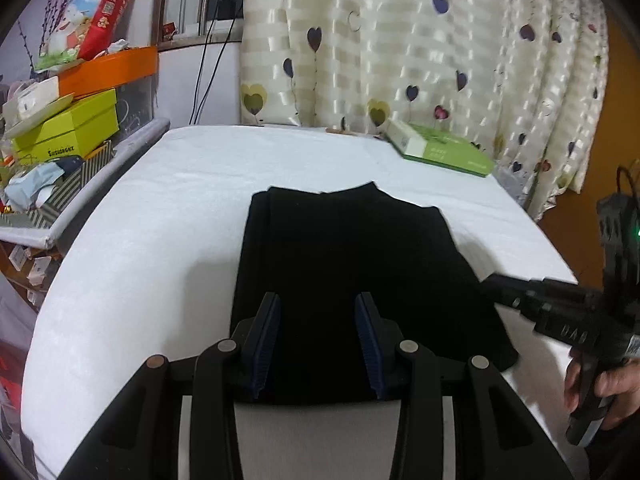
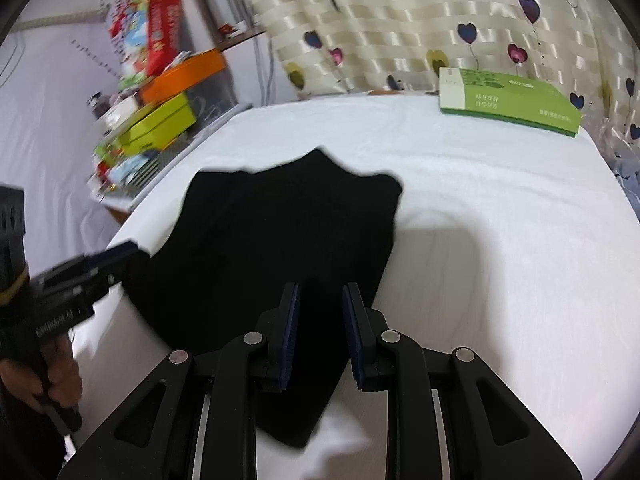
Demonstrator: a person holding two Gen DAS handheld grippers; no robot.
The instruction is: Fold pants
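Black pants (image 1: pixel 340 260) lie folded flat in a compact stack on the white-covered table (image 1: pixel 160 208). My left gripper (image 1: pixel 318 300) hovers over their near edge, open, with only dark cloth showing between the blue pads. In the right wrist view the pants (image 2: pixel 280 232) reach toward the near edge, and my right gripper (image 2: pixel 320 290) stands open above their near right corner, gripping nothing. The left wrist view shows the right gripper (image 1: pixel 500 284) with its tip at the pants' right edge. The left gripper (image 2: pixel 128 250) is at the pants' left edge in the right wrist view.
A green and white box (image 1: pixel 440 148) (image 2: pixel 508 100) lies at the table's back right. Behind it hangs a heart-patterned curtain (image 1: pixel 380 40). Stacked boxes and clutter (image 1: pixel 68 128) fill a shelf to the left. A hand (image 1: pixel 612 384) holds the right gripper's handle.
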